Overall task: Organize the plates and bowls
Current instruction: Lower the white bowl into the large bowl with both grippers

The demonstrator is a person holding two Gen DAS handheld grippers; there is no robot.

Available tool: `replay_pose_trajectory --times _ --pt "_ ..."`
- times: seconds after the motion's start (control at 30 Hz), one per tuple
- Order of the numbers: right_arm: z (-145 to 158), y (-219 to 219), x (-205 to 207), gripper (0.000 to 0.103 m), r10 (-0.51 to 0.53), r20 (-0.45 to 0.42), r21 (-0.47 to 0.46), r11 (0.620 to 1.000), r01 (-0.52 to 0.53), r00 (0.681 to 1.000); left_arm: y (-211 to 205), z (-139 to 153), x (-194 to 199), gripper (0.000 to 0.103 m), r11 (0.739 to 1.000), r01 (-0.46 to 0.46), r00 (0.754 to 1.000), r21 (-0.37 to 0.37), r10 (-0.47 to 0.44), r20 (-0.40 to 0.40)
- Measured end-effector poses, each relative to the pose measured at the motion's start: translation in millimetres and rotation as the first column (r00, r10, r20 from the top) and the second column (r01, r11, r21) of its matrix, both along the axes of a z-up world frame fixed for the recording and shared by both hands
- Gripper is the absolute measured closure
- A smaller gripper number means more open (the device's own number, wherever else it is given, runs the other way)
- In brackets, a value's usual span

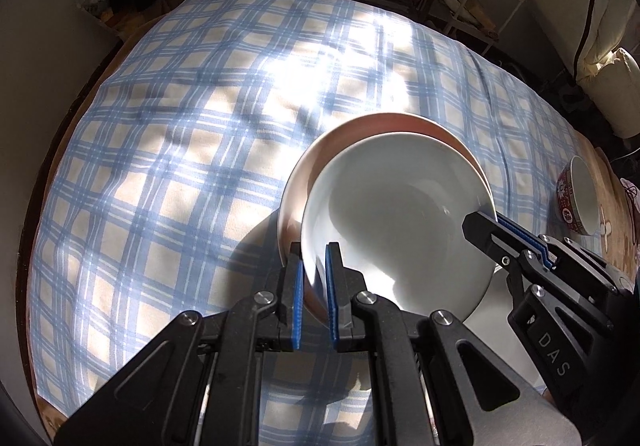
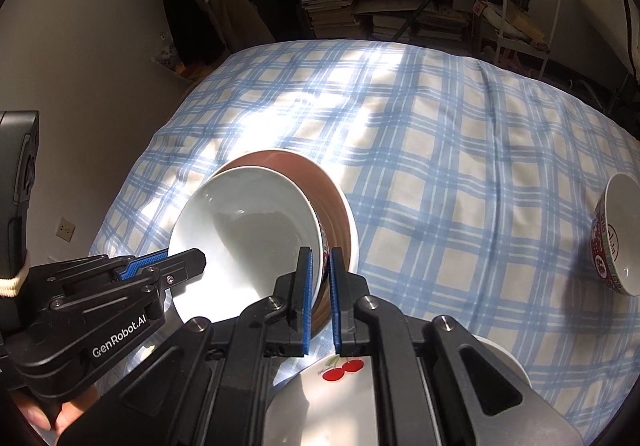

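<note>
- A white bowl (image 1: pixel 396 222) sits nested inside a larger brown bowl (image 1: pixel 296 182), and both are tilted, carried between two hand-held tools above a tabletop (image 1: pixel 168 174) spread with a blue and cream checked cloth.
- In the left wrist view the left tool (image 1: pixel 313 296) is at 6 o'clock, its blue-padded jaws nearly closed and pinching the near rim of the stacked bowls; the outer pad lies against the brown wall, the inner one inside the white bowl.
- The right tool (image 1: pixel 486 220) comes in from 4 o'clock in that view and clamps the opposite rim, jaws all but shut on it.
- In the right wrist view the right tool (image 2: pixel 320 300) is at 6 o'clock and grips both rims together.
- A red patterned bowl (image 2: pixel 616 238) stands alone on the cloth at 3 o'clock in the right view, well apart from the pair.
- A white plate with a cherry design (image 2: pixel 340 370) lies low at 6 o'clock, mostly hidden under the right tool.
- Handling, as a judgement: the bowls look like glazed ceramic, so stiff, fairly heavy, slick and breakable. The inner bowl could slide out if the tilt grows.
- Gripping the doubled rim on opposite sides seems the soundest hold; they should be set down gently and level.
</note>
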State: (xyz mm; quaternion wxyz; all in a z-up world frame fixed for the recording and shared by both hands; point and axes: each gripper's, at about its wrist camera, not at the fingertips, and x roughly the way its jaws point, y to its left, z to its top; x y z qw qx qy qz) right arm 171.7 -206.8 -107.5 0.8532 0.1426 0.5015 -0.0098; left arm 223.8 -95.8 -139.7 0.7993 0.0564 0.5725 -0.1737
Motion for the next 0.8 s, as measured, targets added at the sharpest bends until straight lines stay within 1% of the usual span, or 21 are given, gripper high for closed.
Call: replay_pose_trajectory --times 0.07,0.23,0.53,0.67,0.8 --pt "0 0 0 0.094 -0.001 -0.002 -0.006 1.0 0.001 1.0 0 0 0 0.094 1.0 0.003 1.0 0.003 -0.003 0.002" --pt "0 1 1 0.094 0.009 -0.004 -0.011 1.0 -0.009 1.0 2 -2 3 0.094 1.0 -0.004 1.0 -0.023 0.004 -0.016" --pt "-3 6 10 0.094 0.027 0.004 -0.089 0.996 -0.026 1.0 -2 -10 8 0.093 1.0 0.013 1.0 -0.006 -0.013 -0.019" --pt "-3 5 12 0.094 0.028 0.006 -0.087 0.996 -0.027 1.0 -1 -10 10 0.092 1.0 0.015 1.0 -0.008 -0.015 -0.022" --pt "-3 2 13 0.094 0.025 0.007 -0.066 0.998 -0.024 1.0 -2 -10 10 0.091 1.0 0.018 1.0 -0.002 -0.018 -0.018"
